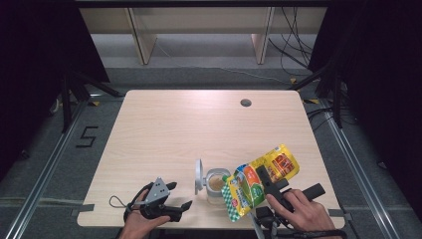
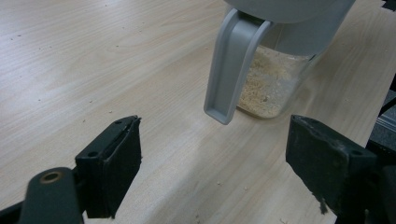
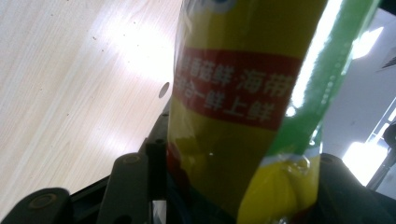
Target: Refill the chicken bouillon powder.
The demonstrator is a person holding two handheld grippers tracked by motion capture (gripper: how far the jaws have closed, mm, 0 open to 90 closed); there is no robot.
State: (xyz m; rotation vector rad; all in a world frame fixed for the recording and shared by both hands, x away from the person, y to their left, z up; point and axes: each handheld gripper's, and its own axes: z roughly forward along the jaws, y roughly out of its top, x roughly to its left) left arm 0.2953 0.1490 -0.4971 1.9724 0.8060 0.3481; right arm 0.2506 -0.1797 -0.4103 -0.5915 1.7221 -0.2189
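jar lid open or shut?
Open. The grey lid stands flipped up beside the clear jar, whose mouth is uncovered, with beige powder low inside.

The person's left hand (image 1: 142, 219) is coming in from the bottom edge of the high view, wrapping around the black left gripper (image 1: 181, 199) with the grey three-cornered plate on top and pointing it level toward the right gripper, its two black jaws standing wide apart with nothing between them. The right hand (image 1: 298, 211) is lying knuckles-up over the black handle of the right gripper (image 1: 263, 179), angling it up and away from the forearm. That gripper's jaws are standing about half apart, pressing from both sides on a glossy yellow and green packet (image 3: 233, 116).
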